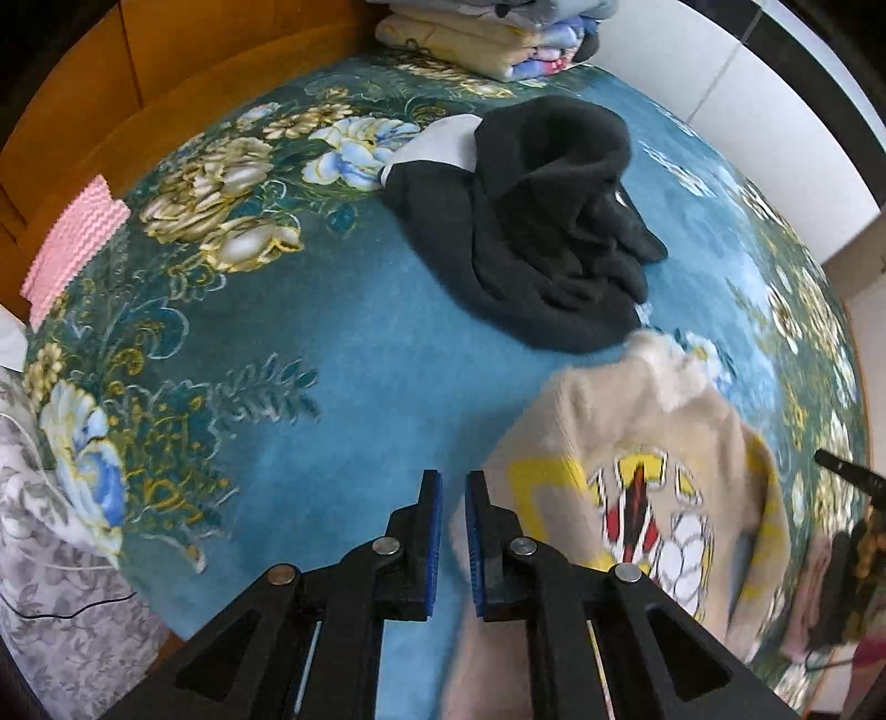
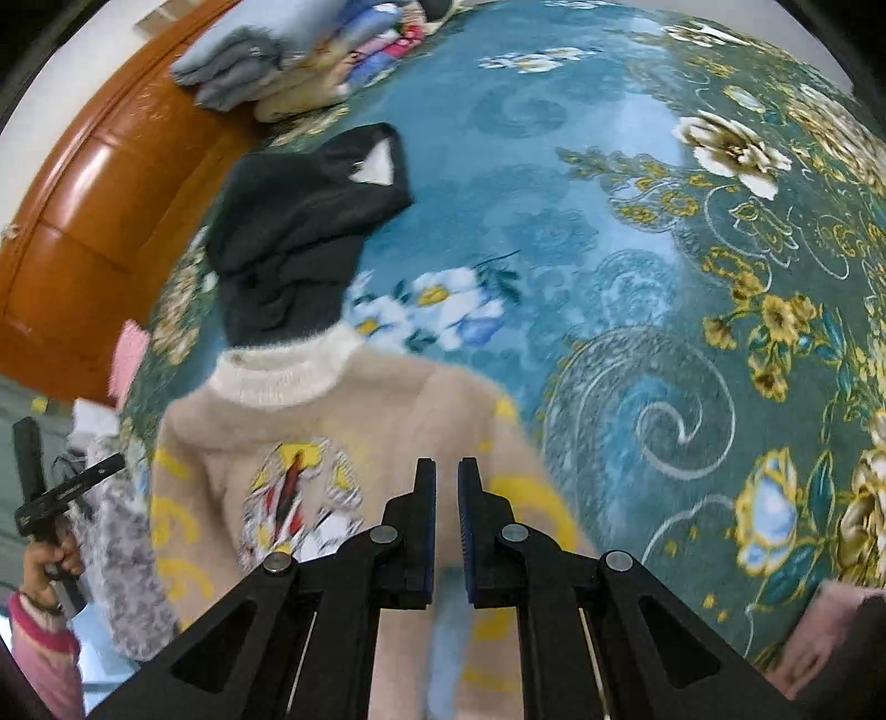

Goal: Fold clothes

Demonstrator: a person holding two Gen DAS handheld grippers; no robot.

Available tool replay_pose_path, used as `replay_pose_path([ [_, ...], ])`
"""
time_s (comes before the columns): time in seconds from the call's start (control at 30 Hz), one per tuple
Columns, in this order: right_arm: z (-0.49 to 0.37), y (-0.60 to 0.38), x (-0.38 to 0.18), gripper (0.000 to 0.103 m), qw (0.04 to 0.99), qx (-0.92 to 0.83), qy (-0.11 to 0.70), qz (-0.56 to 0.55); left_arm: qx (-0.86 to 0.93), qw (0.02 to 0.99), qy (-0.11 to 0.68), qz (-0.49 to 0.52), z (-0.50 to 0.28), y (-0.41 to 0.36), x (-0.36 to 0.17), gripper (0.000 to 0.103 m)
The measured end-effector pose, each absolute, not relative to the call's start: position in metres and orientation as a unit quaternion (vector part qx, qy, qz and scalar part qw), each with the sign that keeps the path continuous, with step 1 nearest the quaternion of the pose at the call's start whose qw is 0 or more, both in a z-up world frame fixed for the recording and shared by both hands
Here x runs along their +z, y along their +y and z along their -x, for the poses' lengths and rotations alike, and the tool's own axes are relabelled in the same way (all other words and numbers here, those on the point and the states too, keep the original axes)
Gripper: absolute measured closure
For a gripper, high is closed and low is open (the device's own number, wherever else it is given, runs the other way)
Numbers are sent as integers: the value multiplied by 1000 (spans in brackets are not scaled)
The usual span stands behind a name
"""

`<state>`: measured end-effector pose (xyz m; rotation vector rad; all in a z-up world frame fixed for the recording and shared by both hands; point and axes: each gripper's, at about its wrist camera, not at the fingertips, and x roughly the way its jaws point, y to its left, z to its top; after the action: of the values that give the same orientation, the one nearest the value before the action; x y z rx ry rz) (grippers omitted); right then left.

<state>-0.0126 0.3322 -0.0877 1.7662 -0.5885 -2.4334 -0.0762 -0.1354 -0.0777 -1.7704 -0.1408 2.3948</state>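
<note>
A beige fuzzy sweater (image 1: 637, 443) with a white collar and a cartoon print hangs, blurred, over the blue floral bedspread (image 1: 332, 360), collar away from me. My left gripper (image 1: 454, 482) is shut on the sweater's near left edge, which runs up into its narrow jaw gap. In the right wrist view the sweater (image 2: 332, 410) spreads under my right gripper (image 2: 446, 468), which is shut on its near edge. A crumpled black garment (image 1: 542, 221) lies on the bed beyond the collar and shows again as the black garment (image 2: 293, 232) from the right.
Folded clothes (image 1: 487, 39) are stacked at the bed's far end by the wooden headboard (image 1: 111, 83). A pink item (image 1: 72, 238) lies at the left edge, with grey floral cloth (image 1: 55, 554) below it. A hand (image 2: 52, 554) in a pink sleeve holds the other device.
</note>
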Motion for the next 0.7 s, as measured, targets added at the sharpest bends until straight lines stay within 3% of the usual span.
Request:
replay_pose_path([
  [0.2, 28, 345, -118, 95, 2, -780, -207, -590, 789, 76, -95, 602, 90, -133, -95, 91],
  [0.23, 26, 346, -119, 95, 6, -781, -209, -588, 789, 78, -100, 602, 86, -133, -95, 86],
  [0.33, 15, 342, -113, 95, 13, -792, -202, -576, 795, 98, -109, 589, 67, -125, -88, 53],
  [0.4, 6, 338, -110, 92, 16, -797, -201, -569, 799, 124, -122, 576, 48, -117, -85, 46],
  [0.57, -34, 320, -108, 55, 36, -805, -208, -555, 803, 130, -68, 578, -4, -85, -101, 42],
  [0.7, -68, 310, -118, 51, 35, -803, -177, -568, 797, 132, -11, 589, -42, -63, -120, 42],
])
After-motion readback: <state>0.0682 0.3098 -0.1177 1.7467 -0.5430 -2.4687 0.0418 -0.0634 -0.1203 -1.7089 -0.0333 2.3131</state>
